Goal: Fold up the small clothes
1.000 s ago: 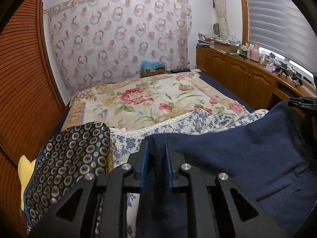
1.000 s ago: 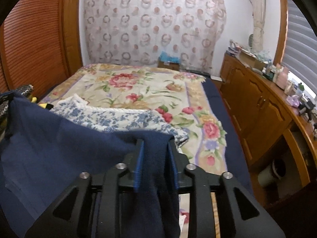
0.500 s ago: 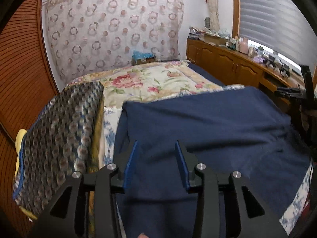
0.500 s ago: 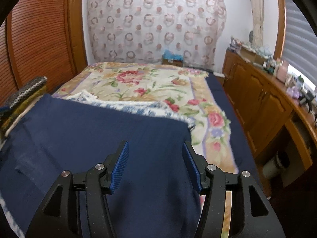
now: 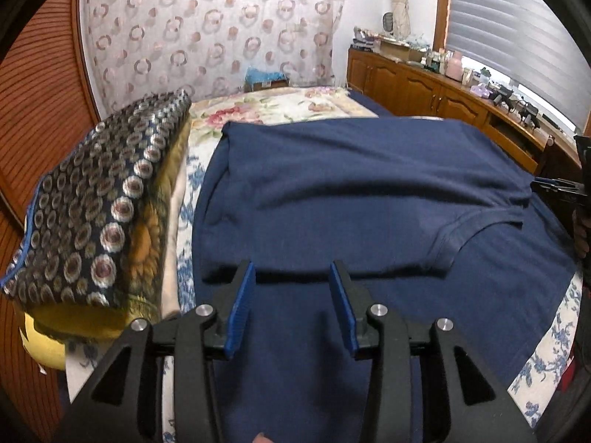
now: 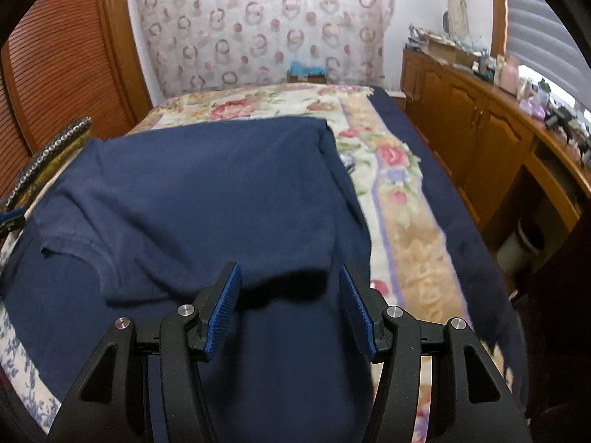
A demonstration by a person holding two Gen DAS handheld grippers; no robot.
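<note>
Left gripper (image 5: 291,304) jaws are opening and the right gripper (image 6: 291,308) stands apart, both empty above the navy shirt (image 5: 369,192). The shirt lies on the bed (image 6: 406,221), far half folded forward once, apparently; further folds remain.

A home bedroom. A bed (image 6: 402,199) with a floral bedspread fills it, beside a patterned curtain (image 5: 207,33). Cluttered wooden cabinets (image 6: 476,129) line the blinded window (image 5: 517,26).
</note>
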